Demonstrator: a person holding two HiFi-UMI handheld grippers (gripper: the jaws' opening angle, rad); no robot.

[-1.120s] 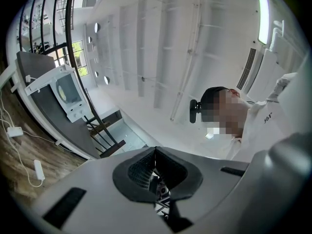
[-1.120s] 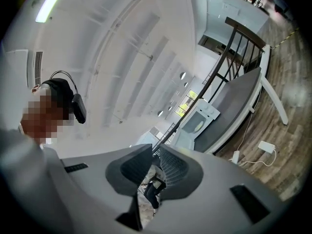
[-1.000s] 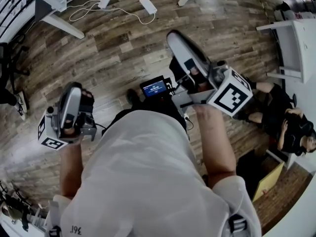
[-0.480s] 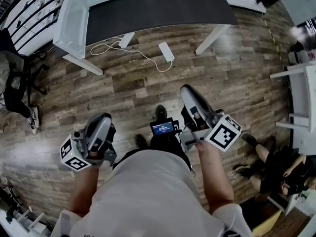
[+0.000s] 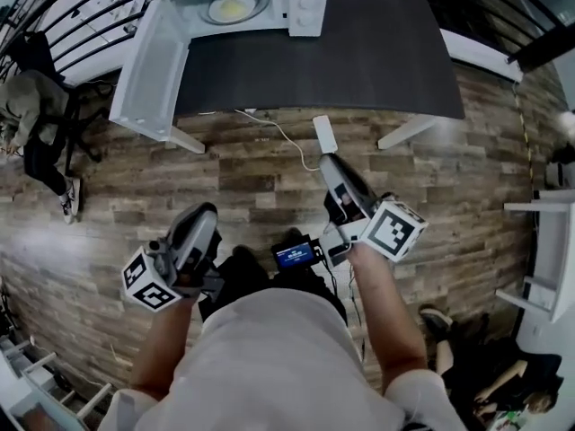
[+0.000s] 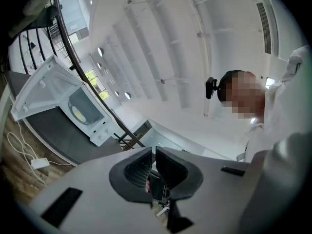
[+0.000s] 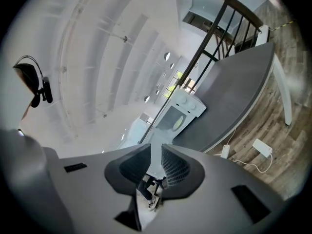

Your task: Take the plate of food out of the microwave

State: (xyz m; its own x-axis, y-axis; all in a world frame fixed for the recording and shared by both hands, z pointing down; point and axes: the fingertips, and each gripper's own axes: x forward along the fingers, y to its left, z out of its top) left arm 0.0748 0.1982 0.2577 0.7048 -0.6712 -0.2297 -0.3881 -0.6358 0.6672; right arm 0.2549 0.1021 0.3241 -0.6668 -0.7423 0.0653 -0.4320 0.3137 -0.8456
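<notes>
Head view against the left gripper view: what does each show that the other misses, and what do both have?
Only the head view: the right gripper and the small screen at the person's waist. Only the left gripper view: the fingers of the left gripper, shut with nothing between them, the ceiling, and the camera on the person's head. Both: the white microwave on the dark table, door open, the plate of food inside, and the power strip on the wood floor.
</notes>
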